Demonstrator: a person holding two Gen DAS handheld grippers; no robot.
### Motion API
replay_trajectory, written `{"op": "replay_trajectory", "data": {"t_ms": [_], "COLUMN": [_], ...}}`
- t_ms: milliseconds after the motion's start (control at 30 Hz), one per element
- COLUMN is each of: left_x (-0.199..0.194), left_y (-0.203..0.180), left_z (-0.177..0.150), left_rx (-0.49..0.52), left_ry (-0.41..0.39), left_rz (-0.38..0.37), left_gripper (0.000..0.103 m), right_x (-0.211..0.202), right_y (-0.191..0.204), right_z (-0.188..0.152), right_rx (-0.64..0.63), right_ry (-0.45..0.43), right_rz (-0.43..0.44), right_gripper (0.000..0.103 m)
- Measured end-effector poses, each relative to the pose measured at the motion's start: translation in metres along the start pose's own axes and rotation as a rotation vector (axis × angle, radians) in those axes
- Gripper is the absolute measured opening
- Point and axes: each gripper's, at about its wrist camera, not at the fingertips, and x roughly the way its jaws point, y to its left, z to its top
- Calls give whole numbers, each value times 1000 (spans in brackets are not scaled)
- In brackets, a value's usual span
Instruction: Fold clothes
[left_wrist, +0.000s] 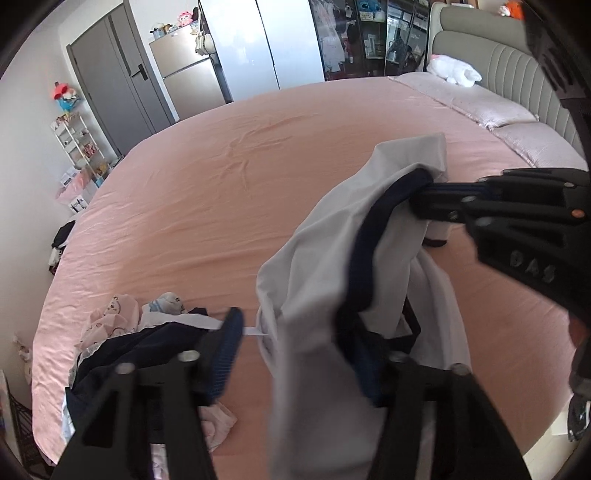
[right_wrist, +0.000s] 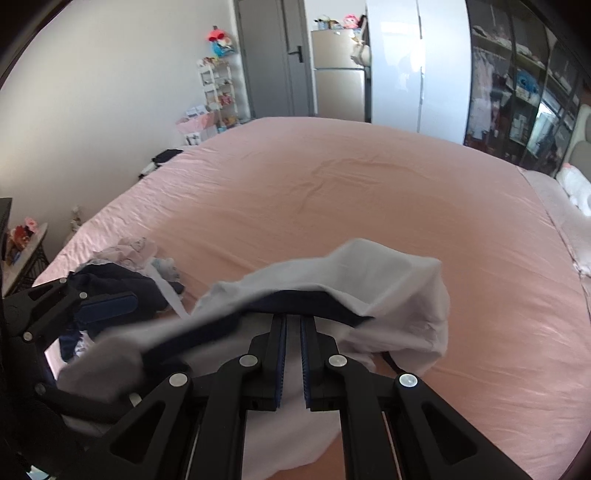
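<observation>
Pink bedsheet (right_wrist: 369, 192) fills both frames, a bedroom behind it. Nearest the lens in the right wrist view, my right gripper (right_wrist: 293, 325) is clenched on the navy collar band of a white garment (right_wrist: 388, 295), which drapes over the fingers and hangs toward the lower centre of the frame. In the left wrist view my left gripper (left_wrist: 314, 332) has its jaws partly apart with the hanging cloth between them; one blue pad (left_wrist: 229, 339) stands clear of the fabric at lower left, the other is buried in folds, so I cannot say the pads are pressing. The garment is lifted off the bed at centre frame, slung between the two tools.

I judge it light, limp and thin: it will sag and bunch, not hold a shape. The ribbed navy trim looks the firmest place to pinch, and a matching hold on the shoulder seam or hem corner should let it spread flat.

Lower left, a heap of unfolded clothes (left_wrist: 122, 332) lies on the sheet. Farther back, upper left, stand a grey door (left_wrist: 114, 74) and a small fridge (left_wrist: 192, 70); a white plush toy (left_wrist: 454, 70) rests by the headboard (left_wrist: 491, 62).
</observation>
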Motion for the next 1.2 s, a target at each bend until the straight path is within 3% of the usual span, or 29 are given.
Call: {"op": "replay_trajectory", "data": {"t_ms": [67, 233, 300, 367, 633, 867, 1200], "left_x": [1, -2, -4, -6, -9, -4, -4], "left_y": [5, 10, 9, 9, 16, 24, 18], "left_z": [-2, -3, -4, -4, -11, -14, -19], "left_rx": [-4, -13, -5, 1, -11, -68, -61], "left_ry": [2, -4, -11, -17, -13, 9, 14], "left_rz": [-8, -52, -60, -67, -86, -122, -157], "left_gripper": [33, 29, 28, 27, 27, 27, 27], "right_x": [0, 2, 5, 9, 35, 41, 70], "right_y": [-6, -16, -18, -18, -17, -19, -20], "right_z": [-5, -14, -16, -15, -1, 4, 6], "right_rx": [2, -7, -2, 9, 4, 81, 127], "right_ry": [14, 34, 39, 25, -17, -56, -38], "right_rz": [-3, -57, -66, -75, -208, -161, -224], "right_gripper": [6, 11, 38, 54, 55, 55, 55]}}
